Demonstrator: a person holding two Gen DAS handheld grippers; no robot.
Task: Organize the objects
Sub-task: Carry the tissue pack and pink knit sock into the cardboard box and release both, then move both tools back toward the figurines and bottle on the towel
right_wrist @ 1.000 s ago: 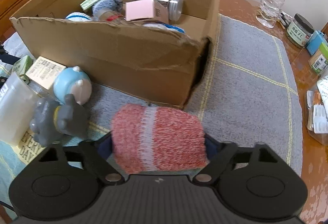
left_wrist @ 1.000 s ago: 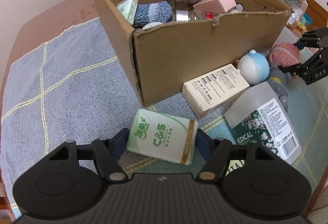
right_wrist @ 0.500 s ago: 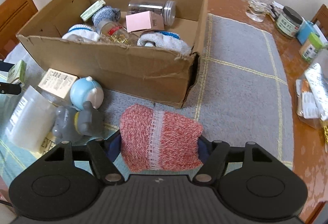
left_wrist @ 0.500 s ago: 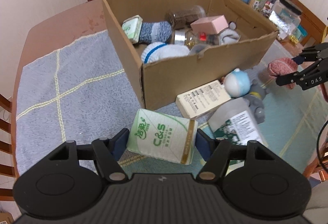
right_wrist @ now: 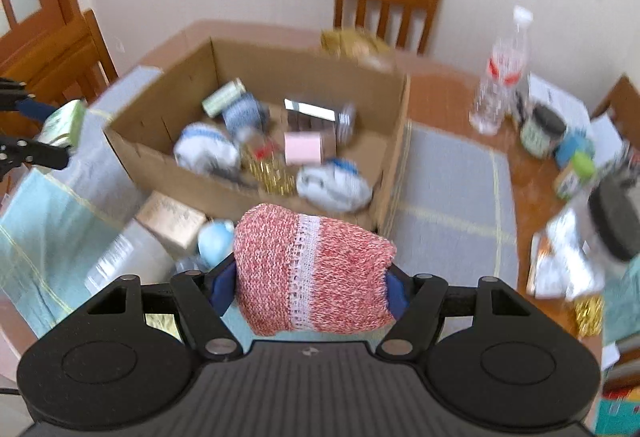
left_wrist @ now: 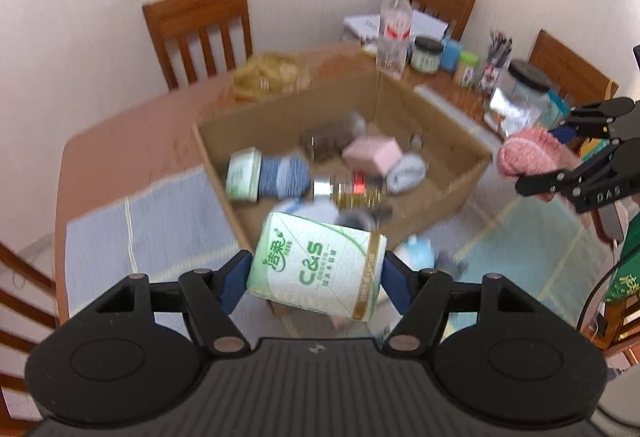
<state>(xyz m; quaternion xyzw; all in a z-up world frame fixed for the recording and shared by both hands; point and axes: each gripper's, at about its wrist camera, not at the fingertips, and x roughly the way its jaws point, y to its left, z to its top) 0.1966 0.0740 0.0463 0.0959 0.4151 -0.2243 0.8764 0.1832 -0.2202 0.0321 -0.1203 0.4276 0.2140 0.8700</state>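
My left gripper (left_wrist: 316, 273) is shut on a white-and-green tissue pack (left_wrist: 316, 269), held in the air above the near wall of an open cardboard box (left_wrist: 456, 141). My right gripper (right_wrist: 310, 277) is shut on a rolled red-and-white knit sock (right_wrist: 312, 269), also lifted, in front of the box (right_wrist: 396, 141). Each gripper shows in the other's view: the right one with the sock (left_wrist: 528, 157) at the right, the left one with the pack (right_wrist: 64, 125) at the far left. The box holds socks, a pink carton (right_wrist: 302, 147), jars and another tissue pack.
On the checked cloth in front of the box lie a beige carton (right_wrist: 170, 221), a blue-and-white toy (right_wrist: 214, 241) and a clear plastic bottle (right_wrist: 128, 261). A water bottle (right_wrist: 500, 77), jars and packets crowd the table's right side. Wooden chairs (left_wrist: 200, 33) stand around.
Both grippers have risen with their loads, so the box's inside now shows from above. The right gripper's jaws squeezed the sock narrower between the first and second earlier frames.
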